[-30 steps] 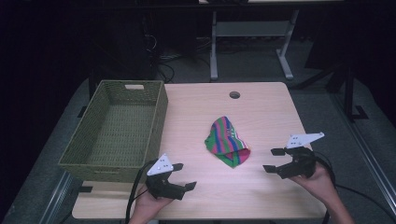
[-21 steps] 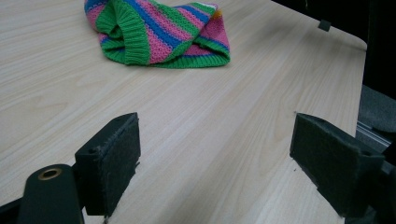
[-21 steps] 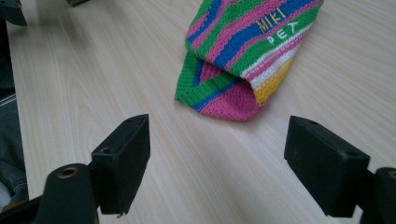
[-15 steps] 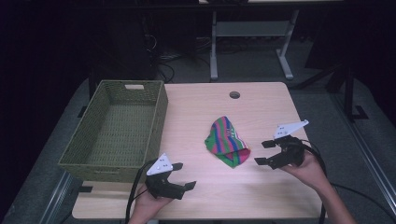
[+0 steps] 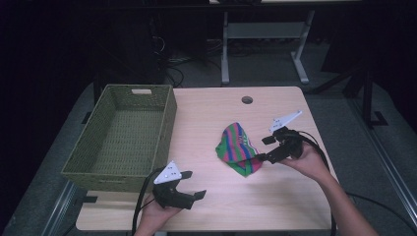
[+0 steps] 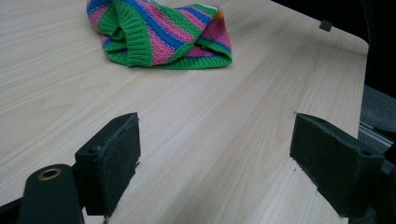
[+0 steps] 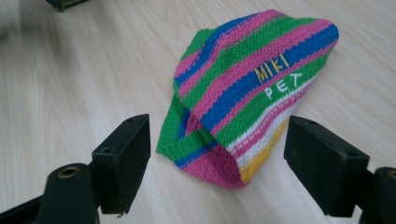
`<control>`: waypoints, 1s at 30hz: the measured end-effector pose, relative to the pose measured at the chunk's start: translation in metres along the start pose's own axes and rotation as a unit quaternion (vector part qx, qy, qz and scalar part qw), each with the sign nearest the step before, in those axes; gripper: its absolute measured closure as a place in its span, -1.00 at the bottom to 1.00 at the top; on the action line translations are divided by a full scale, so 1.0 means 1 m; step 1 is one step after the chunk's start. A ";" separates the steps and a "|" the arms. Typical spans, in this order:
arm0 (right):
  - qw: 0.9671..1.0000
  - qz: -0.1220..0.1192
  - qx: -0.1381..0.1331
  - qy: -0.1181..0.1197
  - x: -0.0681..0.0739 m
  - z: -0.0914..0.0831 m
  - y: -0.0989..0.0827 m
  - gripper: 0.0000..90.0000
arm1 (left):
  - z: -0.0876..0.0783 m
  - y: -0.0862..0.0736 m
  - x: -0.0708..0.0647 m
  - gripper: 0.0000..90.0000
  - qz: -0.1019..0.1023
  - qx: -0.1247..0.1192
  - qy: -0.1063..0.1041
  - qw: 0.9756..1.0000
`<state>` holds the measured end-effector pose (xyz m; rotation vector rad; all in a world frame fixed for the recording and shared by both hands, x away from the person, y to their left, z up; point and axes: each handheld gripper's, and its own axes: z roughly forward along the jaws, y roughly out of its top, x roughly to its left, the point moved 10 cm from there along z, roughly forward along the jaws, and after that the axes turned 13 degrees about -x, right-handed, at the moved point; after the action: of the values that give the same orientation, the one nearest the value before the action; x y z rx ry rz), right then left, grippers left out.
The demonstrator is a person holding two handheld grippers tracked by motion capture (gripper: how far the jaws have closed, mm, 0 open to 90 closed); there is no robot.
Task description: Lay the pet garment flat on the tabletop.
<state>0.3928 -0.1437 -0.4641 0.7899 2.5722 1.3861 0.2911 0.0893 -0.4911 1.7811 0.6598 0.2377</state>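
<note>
here the right tongs (image 5: 266,149) stand wide apart, the striped knitted cloth (image 7: 252,88) just in front between them; the left tongs (image 5: 193,185) are apart too, far from it.

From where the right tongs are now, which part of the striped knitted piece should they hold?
The striped knitted piece lies flat, its ribbed green hem bunched and raised at the near end. The open right tongs already straddle that end; probably best to advance low and pinch this thick fold.
</note>
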 end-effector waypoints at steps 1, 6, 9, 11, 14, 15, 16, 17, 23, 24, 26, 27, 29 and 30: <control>1.000 -0.001 0.002 -0.001 -0.001 0.002 0.002 -0.50 | 0.000 0.000 0.000 -0.65 0.000 0.000 0.000 1.000; 1.000 0.002 0.002 0.002 -0.002 0.011 0.012 -0.49 | -0.001 0.001 0.002 -0.65 -0.002 -0.003 0.001 1.000; 1.000 0.000 0.015 0.002 -0.002 0.022 0.014 -0.49 | -0.001 0.001 0.002 -0.65 -0.001 -0.003 0.000 1.000; 1.000 -0.001 0.018 0.001 -0.003 0.025 0.014 -0.49 | -0.001 0.001 0.002 -0.65 0.000 -0.002 0.001 1.000; 1.000 0.002 0.030 0.004 -0.003 0.039 0.012 -0.47 | -0.001 0.001 0.002 -0.65 -0.002 -0.002 0.000 1.000; 1.000 0.002 0.030 0.004 -0.003 0.039 0.012 -0.47 | -0.001 0.001 0.002 -0.65 -0.002 -0.002 0.000 1.000; 0.999 0.001 0.035 0.003 -0.004 0.044 0.012 -0.45 | 0.000 0.000 0.001 -0.65 -0.001 -0.002 0.000 1.000; 0.999 0.001 0.035 0.003 -0.004 0.044 0.012 -0.45 | 0.000 0.000 0.001 -0.65 -0.001 -0.002 0.000 1.000; 0.999 0.001 0.040 0.006 -0.003 0.057 0.015 -0.45 | 0.000 0.001 0.000 -0.65 -0.001 -0.002 -0.003 1.000; 0.999 -0.003 0.044 0.006 -0.004 0.063 0.015 -0.45 | 0.000 0.001 0.000 -0.65 0.000 -0.002 -0.003 1.000; 0.999 0.000 0.052 0.005 -0.005 0.068 0.013 -0.45 | 0.000 0.001 -0.001 -0.65 0.000 -0.003 -0.004 1.000; 0.999 0.000 0.052 0.005 -0.005 0.068 0.013 -0.45 | 0.000 0.001 -0.001 -0.65 0.000 -0.003 -0.004 1.000; 0.998 0.002 0.064 -0.001 -0.007 0.075 0.009 -0.45 | 0.001 0.000 0.000 -0.65 0.000 -0.001 -0.004 1.000; 0.998 0.003 0.069 -0.005 -0.008 0.077 0.008 -0.45 | 0.001 0.000 -0.001 -0.65 -0.001 0.001 -0.004 1.000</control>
<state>0.4293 -0.0864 -0.5030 0.8235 2.6843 1.2127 0.2910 0.0878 -0.4917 1.7833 0.6553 0.2287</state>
